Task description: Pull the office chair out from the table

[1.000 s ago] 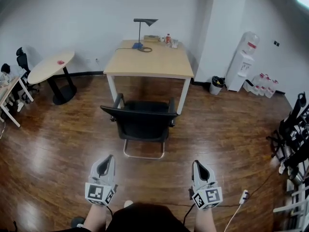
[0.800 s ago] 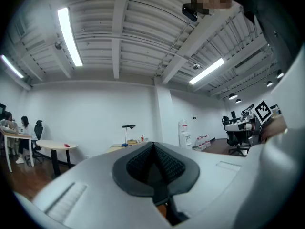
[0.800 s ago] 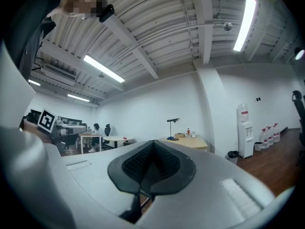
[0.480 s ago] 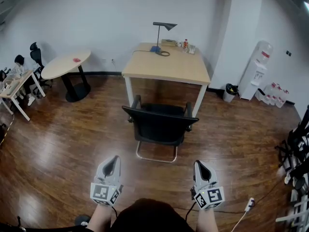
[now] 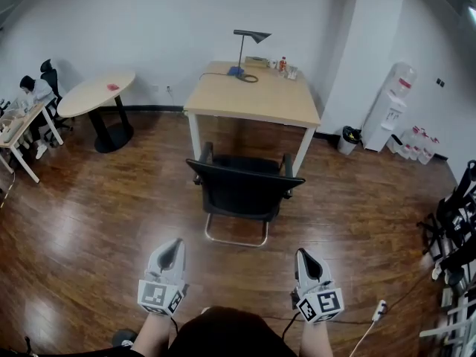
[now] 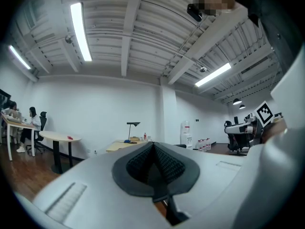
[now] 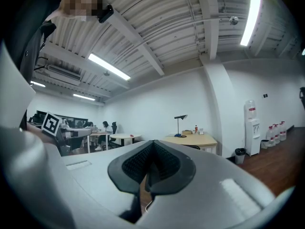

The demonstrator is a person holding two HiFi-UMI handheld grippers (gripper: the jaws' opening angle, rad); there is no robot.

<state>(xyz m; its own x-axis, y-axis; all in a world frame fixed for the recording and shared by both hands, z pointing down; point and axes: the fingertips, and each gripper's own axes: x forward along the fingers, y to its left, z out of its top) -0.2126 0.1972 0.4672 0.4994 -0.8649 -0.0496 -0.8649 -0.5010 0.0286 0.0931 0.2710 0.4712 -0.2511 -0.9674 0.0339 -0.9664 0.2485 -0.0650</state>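
Chair: black office chair (image 5: 244, 188) at your 12 o'clock, beside light wooden worktop (image 5: 253, 99).
Fingers: your left gripper (image 5: 175, 244) and right gripper (image 5: 303, 254) clenched, empty.

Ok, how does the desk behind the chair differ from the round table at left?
The desk has a rectangular top on white corner legs; the round table stands on one black pedestal. The desk carries a lamp and small items; the round table holds only a small red thing. Both tops are light wood.
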